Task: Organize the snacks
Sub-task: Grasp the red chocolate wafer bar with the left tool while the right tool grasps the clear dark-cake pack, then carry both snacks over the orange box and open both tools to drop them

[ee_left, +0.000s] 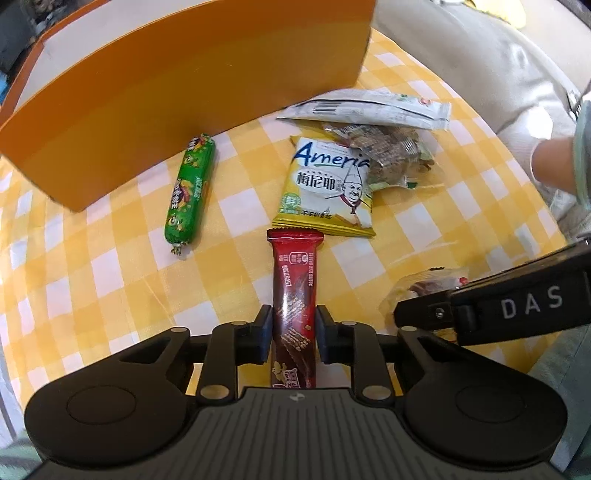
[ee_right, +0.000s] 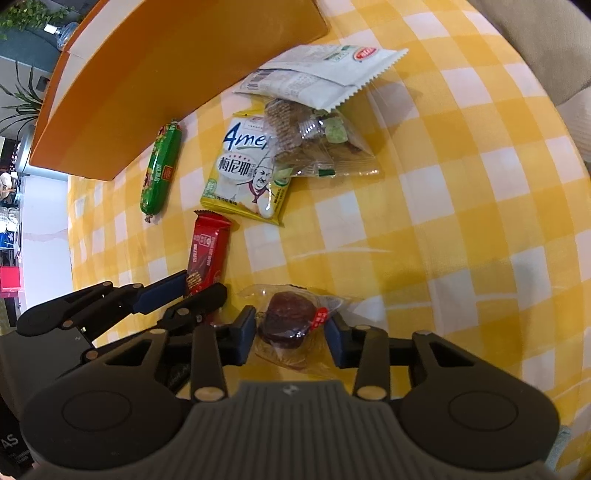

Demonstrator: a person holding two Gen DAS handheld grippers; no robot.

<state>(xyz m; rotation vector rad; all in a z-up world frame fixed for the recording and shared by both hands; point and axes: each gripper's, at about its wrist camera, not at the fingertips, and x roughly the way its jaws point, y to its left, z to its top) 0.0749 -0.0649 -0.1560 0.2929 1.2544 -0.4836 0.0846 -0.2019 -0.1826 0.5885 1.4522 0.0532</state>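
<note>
Left wrist view: left tool (ee_left: 293,334) is pinching a shiny red chocolate bar (ee_left: 293,295); right tool (ee_right: 290,334) is sitting wide around a crinkly clear-wrapped date (ee_right: 286,319).

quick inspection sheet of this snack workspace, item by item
surface: yellow checked cloth
job's things: orange box; green sausage; yellow pack under a clear bag; white pouch; red bar; plum candy
clutter: nothing seen
grippers: left gripper shut on red bar; right gripper open around plum candy
cables: nothing seen
surroundings: beige sofa; plants
</note>
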